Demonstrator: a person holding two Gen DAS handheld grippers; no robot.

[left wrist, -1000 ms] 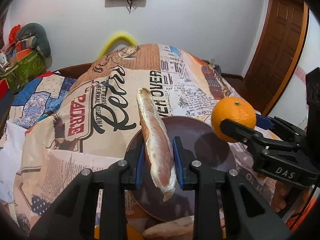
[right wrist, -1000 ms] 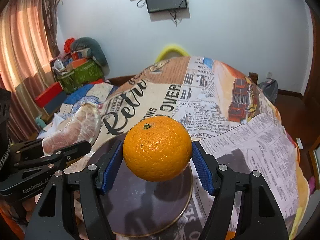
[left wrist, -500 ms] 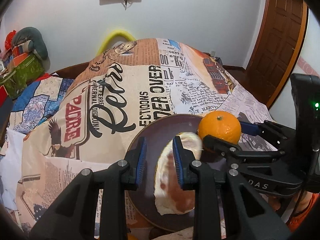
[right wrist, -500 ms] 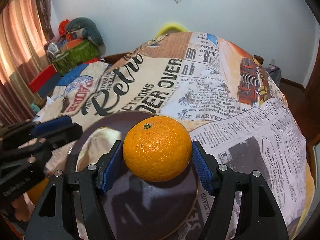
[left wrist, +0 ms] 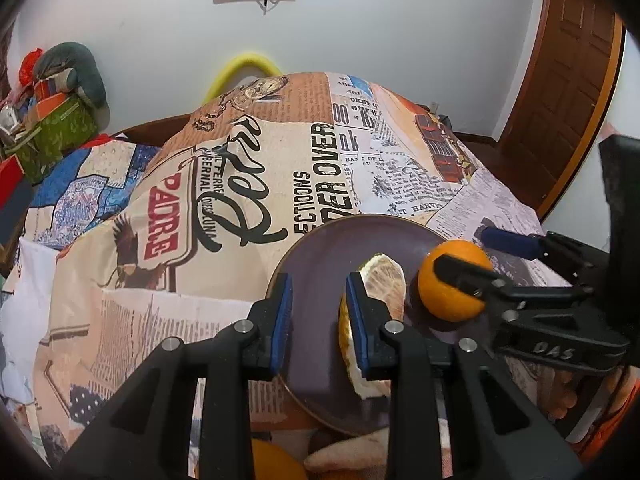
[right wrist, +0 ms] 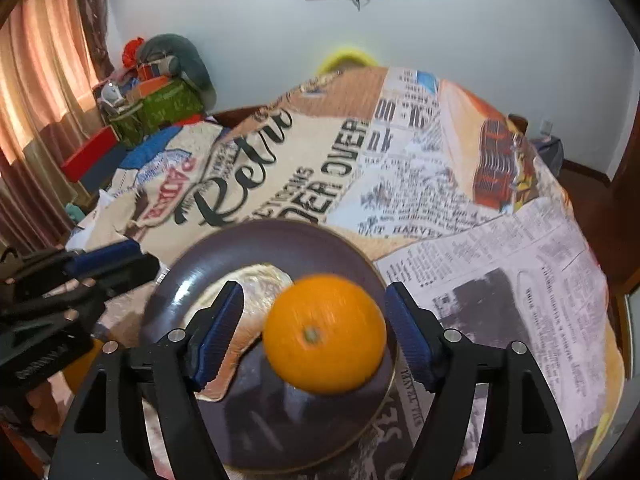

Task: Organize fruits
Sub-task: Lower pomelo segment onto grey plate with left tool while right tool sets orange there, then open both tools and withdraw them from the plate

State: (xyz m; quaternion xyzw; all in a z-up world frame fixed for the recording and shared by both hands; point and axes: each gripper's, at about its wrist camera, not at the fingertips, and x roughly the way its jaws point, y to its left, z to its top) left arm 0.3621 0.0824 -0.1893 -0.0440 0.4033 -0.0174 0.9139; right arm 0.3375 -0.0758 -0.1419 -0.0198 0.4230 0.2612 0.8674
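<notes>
A dark purple plate point(left wrist: 320, 252) lies on the newspaper-print bedspread; it also shows in the right wrist view point(right wrist: 224, 252). A pale peeled fruit piece point(left wrist: 384, 276) lies on the plate, also seen in the right wrist view point(right wrist: 256, 280). My left gripper point(left wrist: 318, 308) is open above the plate, the piece beside its right finger. An orange point(right wrist: 324, 334) sits blurred on the plate between the spread fingers of my open right gripper point(right wrist: 312, 320); it also shows in the left wrist view point(left wrist: 452, 284).
The bedspread point(left wrist: 248, 184) slopes away on all sides. Another orange fruit point(left wrist: 272, 460) and a pale piece point(left wrist: 348, 456) lie below the plate's near rim. Boxes and bags point(left wrist: 48, 112) stand far left; a wooden door point(left wrist: 568, 80) stands right.
The left gripper let go of the pale fruit piece onto the plate and opened. The right gripper lowered the orange to the plate and opened around it.
</notes>
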